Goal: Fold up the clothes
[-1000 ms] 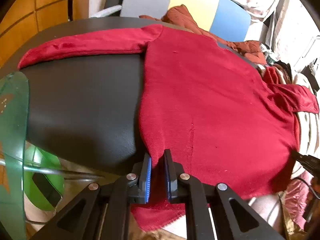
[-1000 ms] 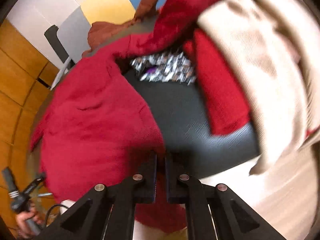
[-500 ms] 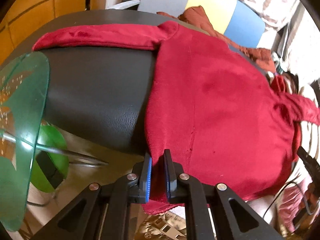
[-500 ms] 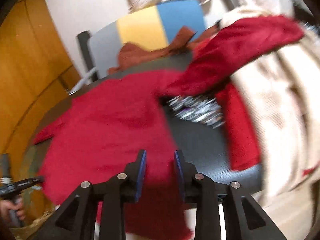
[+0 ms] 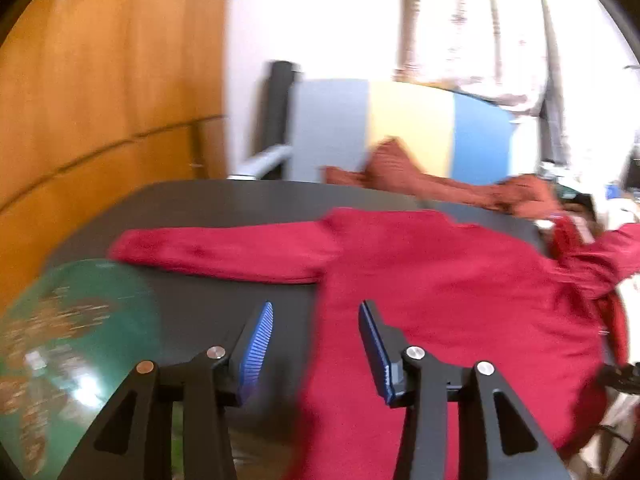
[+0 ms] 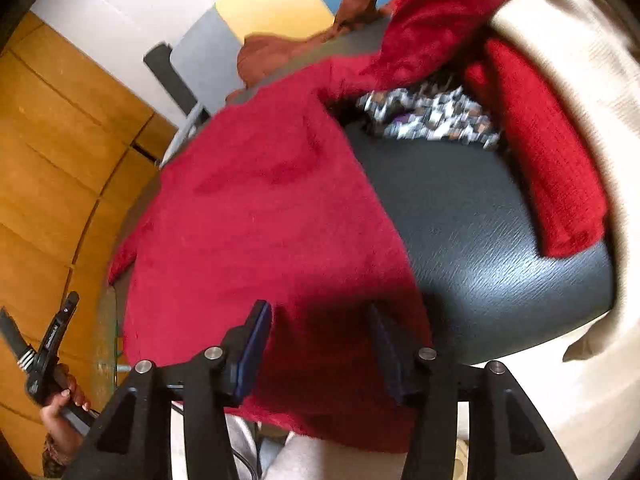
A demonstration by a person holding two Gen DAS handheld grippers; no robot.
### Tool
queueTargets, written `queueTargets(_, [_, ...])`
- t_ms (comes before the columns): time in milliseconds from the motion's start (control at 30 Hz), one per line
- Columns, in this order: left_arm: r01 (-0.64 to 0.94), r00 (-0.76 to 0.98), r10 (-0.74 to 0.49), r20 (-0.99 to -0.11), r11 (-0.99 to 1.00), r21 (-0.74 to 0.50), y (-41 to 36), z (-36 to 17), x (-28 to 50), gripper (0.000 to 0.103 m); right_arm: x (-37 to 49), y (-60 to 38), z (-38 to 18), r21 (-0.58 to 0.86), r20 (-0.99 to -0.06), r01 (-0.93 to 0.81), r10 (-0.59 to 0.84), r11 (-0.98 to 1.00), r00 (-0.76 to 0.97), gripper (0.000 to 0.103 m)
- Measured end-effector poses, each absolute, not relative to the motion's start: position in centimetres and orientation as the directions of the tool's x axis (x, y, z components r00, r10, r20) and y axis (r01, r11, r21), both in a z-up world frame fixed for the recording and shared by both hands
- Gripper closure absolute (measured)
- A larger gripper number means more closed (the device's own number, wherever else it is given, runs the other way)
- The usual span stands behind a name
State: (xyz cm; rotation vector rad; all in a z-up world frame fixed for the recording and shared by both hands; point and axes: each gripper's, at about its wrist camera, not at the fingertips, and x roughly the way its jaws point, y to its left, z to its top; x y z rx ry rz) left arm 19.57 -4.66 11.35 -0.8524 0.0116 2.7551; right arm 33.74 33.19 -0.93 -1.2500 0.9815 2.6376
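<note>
Lying flat across the dark leather-look tabletop (image 5: pixel 224 204), the red sweater (image 5: pixel 440 288) has its body spread out and one sleeve (image 5: pixel 216 250) stretched straight sideways toward the table's left edge in the left wrist view; the body's long axis runs from the near hem, which hangs over the table's rim, away toward the far side. No container shows in either view. Beyond the table stand a panel in grey, yellow and blue (image 5: pixel 404 128), a rust-brown garment (image 5: pixel 404 172) draped at the table's far edge, orange wood panelling (image 5: pixel 100 92) and a pale curtain (image 5: pixel 472 28). A green glass disc (image 5: pixel 76 344) sits low beside the table. In the right wrist view a patterned black-and-white cloth (image 6: pixel 432 114), another red knit piece (image 6: pixel 548 164) and a cream textile (image 6: pixel 580 64) crowd the table's right side. The left gripper (image 5: pixel 316 344) is opening, its blue pads apart over the sweater's side edge, nothing pinched. The right gripper (image 6: pixel 320 344) is opening too, pads apart above the hem.
</note>
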Motion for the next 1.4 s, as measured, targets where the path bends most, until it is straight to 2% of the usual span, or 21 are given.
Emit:
queueTargets(67, [-0.335,-0.761,0.318,-0.565,-0.939,-0.077,-2.6,10.3,18.1,0.057,34.6,34.1,0.5,0.531,-0.671,-0.313,-0.165,-0.788,-0.723,0.051])
queueTargets(133, [-0.366,-0.74,0.325,-0.589,-0.929,-0.053,-0.7,8.4,16.2,0.057,35.2,35.7,1.9,0.543,-0.627,-0.33,-0.112,-0.773,-0.771,0.048])
queueTargets(200, [-0.35,-0.696,0.3,-0.652,-0.935,-0.057,-0.1,6.0,14.1,0.057,35.9,37.2,3.0,0.562,-0.592,-0.348,-0.071,-0.75,-0.803,0.044])
queueTargets(267, [-0.316,-0.626,0.28,-0.727,-0.944,-0.092,0.0,3.1,12.3,0.055,36.9,39.2,4.6,0.564,-0.562,-0.378,-0.006,-0.734,-0.827,0.044])
queueTargets(333, [-0.315,-0.693,0.296,-0.657,-0.945,-0.093,-0.4,2.6,13.1,0.054,37.4,41.2,6.3,0.563,-0.522,-0.405,0.07,-0.721,-0.85,0.042])
queueTargets(433, [-0.325,-0.691,0.279,-0.667,-0.944,-0.058,0.1,2.5,12.9,0.052,38.0,44.7,8.2,0.578,-0.456,-0.427,0.158,-0.695,-0.876,0.039])
queueTargets(700, [-0.322,-0.696,0.296,-0.654,-0.943,-0.085,-0.2,2.3,12.9,0.051,34.9,53.8,9.1,0.684,-0.43,-0.501,0.261,-0.53,-0.864,0.041])
queueTargets(767, [-0.323,-0.697,0.295,-0.653,-0.943,-0.081,-0.3,2.3,13.2,0.051,34.4,55.2,8.8,0.701,-0.455,-0.544,0.298,-0.462,-0.839,0.045])
queueTargets(800, [-0.323,-0.698,0.294,-0.653,-0.943,-0.08,-0.3,2.3,13.2,0.051,34.2,55.8,8.6,0.704,-0.474,-0.569,0.315,-0.426,-0.822,0.051])
queueTargets(867, [-0.322,-0.699,0.294,-0.652,-0.943,-0.08,0.0,2.3,13.1,0.051,33.9,56.9,7.9,0.73,-0.488,-0.577,0.311,-0.366,-0.816,0.066])
queueTargets(900, [-0.322,-0.699,0.294,-0.652,-0.943,-0.079,0.0,2.3,13.1,0.051,33.7,57.3,7.8,0.733,-0.496,-0.584,0.314,-0.348,-0.81,0.083])
queueTargets(933, [-0.322,-0.7,0.293,-0.651,-0.943,-0.078,0.0,2.3,13.1,0.051,33.4,57.2,8.0,0.729,-0.499,-0.589,0.318,-0.349,-0.806,0.094])
queueTargets(1000, [-0.322,-0.703,0.291,-0.649,-0.944,-0.075,0.1,2.2,13.1,0.05,32.5,56.5,8.9,0.714,-0.488,-0.585,0.326,-0.384,-0.81,0.094])
queueTargets(1167, [-0.325,-0.714,0.284,-0.64,-0.944,-0.057,0.4,2.2,13.2,0.047,26.1,48.8,13.8,0.538,-0.405,-0.486,0.294,-0.689,-0.866,0.094])
queueTargets(1267, [-0.328,-0.718,0.285,-0.635,-0.943,-0.052,0.5,2.1,13.2,0.046,21.5,40.4,16.4,0.339,-0.376,-0.322,0.186,-0.884,-0.908,0.094])
queueTargets(1333, [-0.331,-0.718,0.29,-0.633,-0.942,-0.055,0.4,2.1,13.1,0.046,18.1,33.8,16.0,0.171,-0.406,-0.176,0.093,-0.969,-0.909,0.094])
queueTargets(1400, [-0.337,-0.718,0.294,-0.63,-0.94,-0.055,0.4,2.1,13.2,0.045,15.5,28.7,13.8,0.063,-0.488,-0.041,0.005,-0.997,-0.873,0.094])
